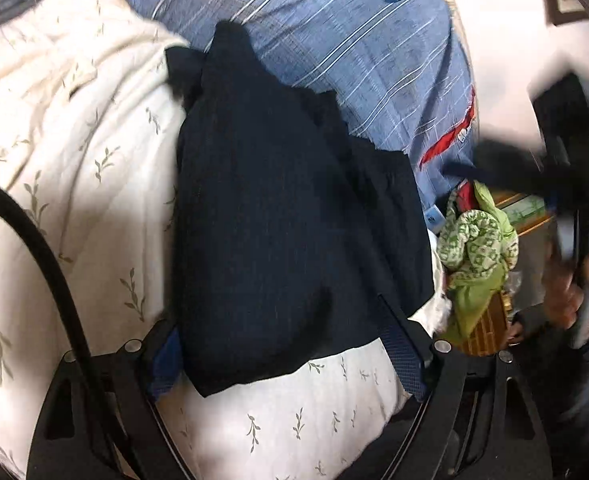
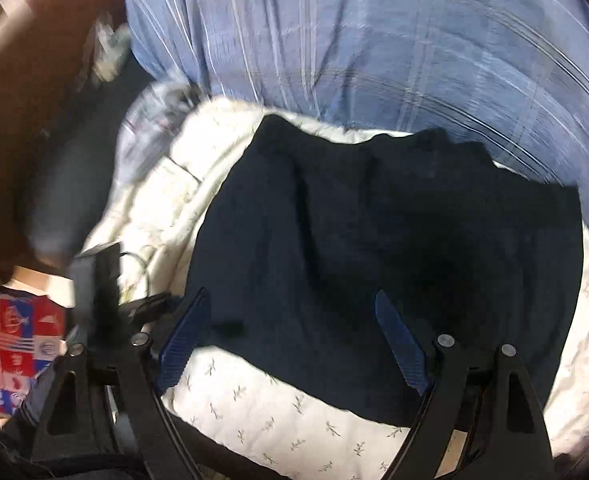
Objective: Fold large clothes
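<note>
Navy garment [image 2: 374, 240] shows no readable label or writing.

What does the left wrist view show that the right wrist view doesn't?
Only the left wrist view shows the green patterned cloth beside the bed and the right hand-held gripper, blurred. Only the right wrist view shows a red, white and blue patterned fabric at lower left. Both show the dark navy garment lying on the cream leaf-print quilt, with blue striped bedding beyond.

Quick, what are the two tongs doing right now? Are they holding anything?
Left tongs: open, holding nothing, over the dark garment.
Right tongs: open, holding nothing, over the same garment.
</note>
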`<state>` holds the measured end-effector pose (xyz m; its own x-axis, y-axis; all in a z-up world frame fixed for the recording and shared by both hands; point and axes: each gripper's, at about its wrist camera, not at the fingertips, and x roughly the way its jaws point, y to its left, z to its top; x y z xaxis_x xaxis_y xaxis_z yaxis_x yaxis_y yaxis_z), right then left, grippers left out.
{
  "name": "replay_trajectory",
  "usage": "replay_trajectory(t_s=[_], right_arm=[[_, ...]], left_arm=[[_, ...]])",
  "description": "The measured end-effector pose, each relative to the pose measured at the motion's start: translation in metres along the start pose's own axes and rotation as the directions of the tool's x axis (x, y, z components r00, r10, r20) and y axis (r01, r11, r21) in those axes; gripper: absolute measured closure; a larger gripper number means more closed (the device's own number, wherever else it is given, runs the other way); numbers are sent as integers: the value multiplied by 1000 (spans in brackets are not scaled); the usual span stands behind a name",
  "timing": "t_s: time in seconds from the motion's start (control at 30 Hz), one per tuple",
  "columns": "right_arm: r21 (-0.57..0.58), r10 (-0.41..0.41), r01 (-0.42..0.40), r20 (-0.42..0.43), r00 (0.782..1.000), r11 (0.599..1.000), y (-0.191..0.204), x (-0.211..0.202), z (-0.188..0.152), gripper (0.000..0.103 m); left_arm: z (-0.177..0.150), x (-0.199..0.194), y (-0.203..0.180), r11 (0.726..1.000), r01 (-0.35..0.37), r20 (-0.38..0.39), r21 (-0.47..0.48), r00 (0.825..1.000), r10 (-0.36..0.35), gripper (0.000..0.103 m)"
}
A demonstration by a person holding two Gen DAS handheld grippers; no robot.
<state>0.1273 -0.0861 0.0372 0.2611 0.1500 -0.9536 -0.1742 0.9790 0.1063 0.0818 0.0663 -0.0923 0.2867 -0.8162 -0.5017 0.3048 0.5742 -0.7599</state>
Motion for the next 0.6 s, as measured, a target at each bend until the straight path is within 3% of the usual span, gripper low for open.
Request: replay_trajectory(t_s=[0.1, 0.17, 0.3, 0.37, 0.47, 0.5, 0.6], right_arm=[[-55, -110, 105, -101, 989, 993, 43, 35, 35, 18], [-62, -179, 171, -166, 970, 983, 65, 60, 56, 18], [-113, -301, 279, -298, 906, 954, 102, 115, 87, 18], [-125, -352, 329, -310, 883, 936, 112, 132, 96, 18], [-177, -478, 443, -335, 812, 879, 120, 162, 100, 17], [-212, -524, 480, -348, 777, 851, 120, 173, 97, 17], [-259, -614, 557, -345, 710, 790, 113, 186, 90, 17]], left_arm=[[-9, -1, -2, 999, -30, 67, 21, 997, 29, 18], [-16, -1, 0, 999, -23, 110, 24, 994, 20, 18], [-27, -4, 1, 998, 1, 186, 68, 982, -13, 17], [-26, -6, 2, 996, 46, 188, 77, 980, -60, 16], [-27, -7, 5, 993, 72, 195, 93, 977, -89, 16], [-26, -7, 4, 992, 75, 196, 104, 976, -95, 16], [-26, -7, 5, 990, 82, 193, 115, 976, -103, 17]])
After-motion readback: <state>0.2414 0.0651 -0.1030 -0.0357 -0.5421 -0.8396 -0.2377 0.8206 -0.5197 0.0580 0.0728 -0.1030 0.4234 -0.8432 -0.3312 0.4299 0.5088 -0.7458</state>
